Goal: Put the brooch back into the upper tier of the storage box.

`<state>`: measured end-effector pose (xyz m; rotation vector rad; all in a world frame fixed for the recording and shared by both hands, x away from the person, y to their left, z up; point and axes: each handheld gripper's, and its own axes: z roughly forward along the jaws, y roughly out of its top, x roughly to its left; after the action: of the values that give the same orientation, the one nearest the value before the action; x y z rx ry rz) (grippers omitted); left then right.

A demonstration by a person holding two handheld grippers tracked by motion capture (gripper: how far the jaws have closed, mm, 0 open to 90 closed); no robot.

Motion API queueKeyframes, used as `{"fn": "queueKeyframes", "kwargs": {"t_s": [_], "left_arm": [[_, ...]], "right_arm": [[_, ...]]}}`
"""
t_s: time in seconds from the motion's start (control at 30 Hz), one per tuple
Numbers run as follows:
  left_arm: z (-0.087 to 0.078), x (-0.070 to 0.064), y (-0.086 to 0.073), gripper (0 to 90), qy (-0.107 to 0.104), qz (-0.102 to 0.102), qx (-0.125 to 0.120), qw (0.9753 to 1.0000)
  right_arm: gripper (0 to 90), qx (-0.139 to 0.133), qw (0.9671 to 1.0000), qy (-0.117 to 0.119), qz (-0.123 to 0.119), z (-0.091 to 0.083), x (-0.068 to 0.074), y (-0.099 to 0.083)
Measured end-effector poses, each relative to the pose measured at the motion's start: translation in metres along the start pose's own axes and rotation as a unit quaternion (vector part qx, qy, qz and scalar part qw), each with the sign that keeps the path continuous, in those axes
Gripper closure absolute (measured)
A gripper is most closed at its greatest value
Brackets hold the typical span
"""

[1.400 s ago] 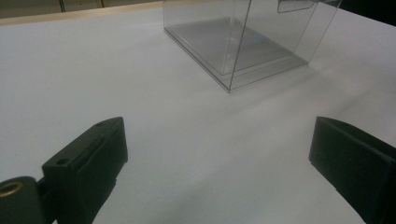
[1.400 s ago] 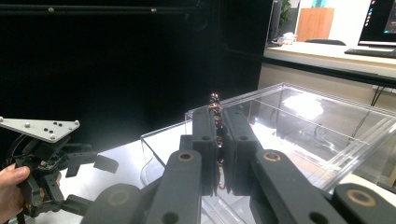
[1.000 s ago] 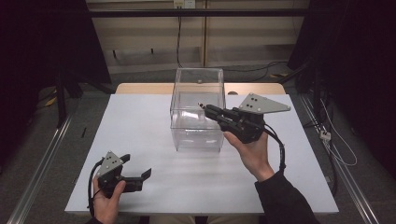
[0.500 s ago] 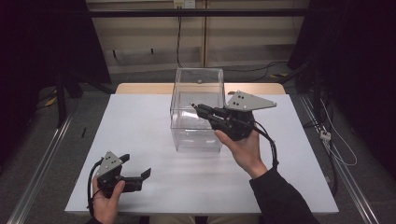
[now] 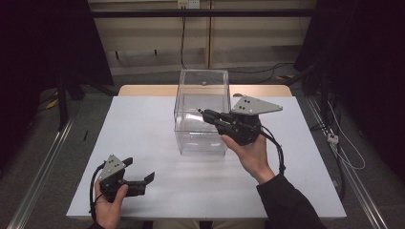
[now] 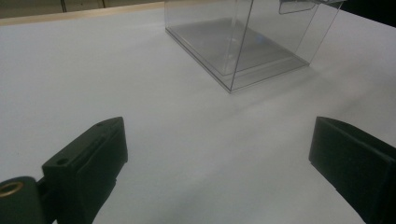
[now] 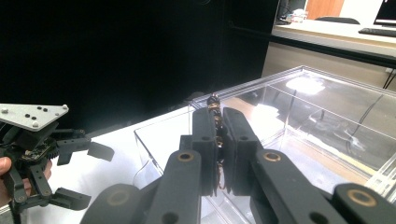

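No readable text, label, brand or number — none on box, table, either hand-held gripper.

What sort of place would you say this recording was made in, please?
Probably a lab data-collection station: a white table framed by dark curtains, a clear plastic box on it, floor rails, loose cables, and hand-held right tongs and left tongs.

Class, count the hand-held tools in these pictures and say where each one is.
2. The left tool rests low on the table's near left corner, jaws open. The right tool is raised over the clear box, jaws shut on something small and thin.
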<state>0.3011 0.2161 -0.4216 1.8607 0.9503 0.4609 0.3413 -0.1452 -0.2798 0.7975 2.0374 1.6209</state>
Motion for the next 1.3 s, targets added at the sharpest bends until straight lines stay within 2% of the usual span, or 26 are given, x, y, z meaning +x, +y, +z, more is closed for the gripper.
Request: {"fn": "queueKeyframes", "kwargs": {"t_s": [0.4, 0.77, 0.9, 1.1, 1.3], "left_arm": [[0.000, 0.000, 0.000, 4.3, -0.001, -0.004, -0.003, 1.0000], [0.000, 0.001, 0.000, 4.3, -0.002, -0.003, -0.001, 1.0000], [0.000, 0.000, 0.000, 4.2, -0.001, -0.003, -0.001, 1.0000], [0.001, 0.001, -0.001, 4.3, 0.000, -0.012, -0.002, 0.9999], [0.002, 0.002, -0.002, 4.3, 0.002, -0.015, 0.004, 0.9999]], "right_arm": [[83.5, 0.006, 1.0000, -0.006, 0.000, 0.001, -0.001, -0.001], [68.2, -0.008, 0.9999, -0.014, 0.006, -0.003, -0.004, -0.003], [57.8, -0.015, 0.9995, -0.026, 0.013, -0.007, -0.006, -0.001], [47.5, -0.023, 0.9988, -0.034, 0.025, -0.013, -0.010, -0.002], [36.1, -0.028, 0.9975, -0.055, 0.033, -0.020, -0.015, -0.005]]}}
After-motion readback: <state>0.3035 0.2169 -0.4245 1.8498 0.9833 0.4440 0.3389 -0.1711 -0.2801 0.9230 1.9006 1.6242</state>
